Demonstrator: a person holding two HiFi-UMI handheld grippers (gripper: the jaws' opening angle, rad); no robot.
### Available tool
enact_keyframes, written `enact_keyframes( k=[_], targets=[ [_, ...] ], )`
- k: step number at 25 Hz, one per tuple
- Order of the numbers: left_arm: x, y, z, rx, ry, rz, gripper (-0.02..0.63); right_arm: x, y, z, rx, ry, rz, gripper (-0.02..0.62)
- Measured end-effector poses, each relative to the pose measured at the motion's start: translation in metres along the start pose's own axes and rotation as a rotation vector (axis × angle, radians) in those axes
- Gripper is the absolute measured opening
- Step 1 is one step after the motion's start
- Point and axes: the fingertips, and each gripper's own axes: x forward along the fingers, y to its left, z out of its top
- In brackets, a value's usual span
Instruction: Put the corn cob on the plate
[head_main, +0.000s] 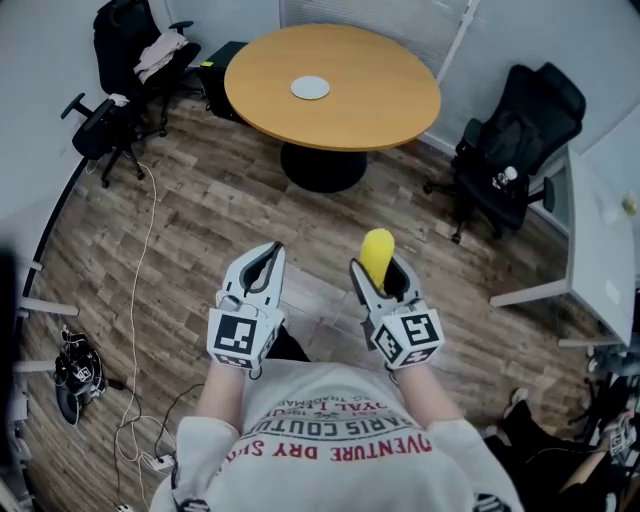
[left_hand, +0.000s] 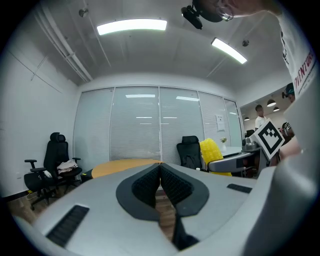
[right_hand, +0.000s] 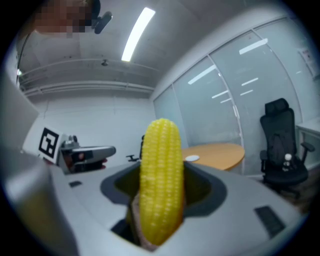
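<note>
The right gripper clamps the corn cob, standing tall out of its jaws, the left gripper is closed empty, and the plate lies well ahead on the table; held seemingly low, the cob could slip if tilted in carrying

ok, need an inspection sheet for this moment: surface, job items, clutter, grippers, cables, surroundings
Surface: round wooden table, across the room from the person.
Job's things: corn cob upright in the right gripper; plate on the table, nothing on it.
Clutter: nothing seen on the table; small black item on the floor, left.
Grippers: left gripper shut, empty; right gripper shut on the corn cob.
Cables: white cable trailing over the wooden floor, left.
Surroundings: office chairs at left and right; white desk at right.
</note>
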Motion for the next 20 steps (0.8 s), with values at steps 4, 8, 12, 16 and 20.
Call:
enact_keyframes(
  k=[4,8,12,16,20],
  targets=[
    [0.027,0.05,0.008,0.006,-0.01,-0.03,0.035,0.052,0.006,0.015,0.002,-0.017,-0.027,0.267],
    [0.05,0.1,0.014,0.02,-0.012,-0.059,0.035,0.102,0.015,0.028,0.007,-0.03,-0.047,0.267],
    [0.067,0.15,0.018,0.004,-0.017,-0.068,0.035,0.148,0.022,0.038,0.019,-0.044,-0.066,0.267],
    [0.085,0.183,0.02,-0.054,-0.028,-0.076,0.035,0.186,0.025,0.041,0.024,-0.033,-0.075,0.267],
    [0.102,0.208,0.008,-0.063,-0.01,-0.063,0.035,0.219,0.025,0.04,0.021,-0.012,-0.062,0.267]
  ],
)
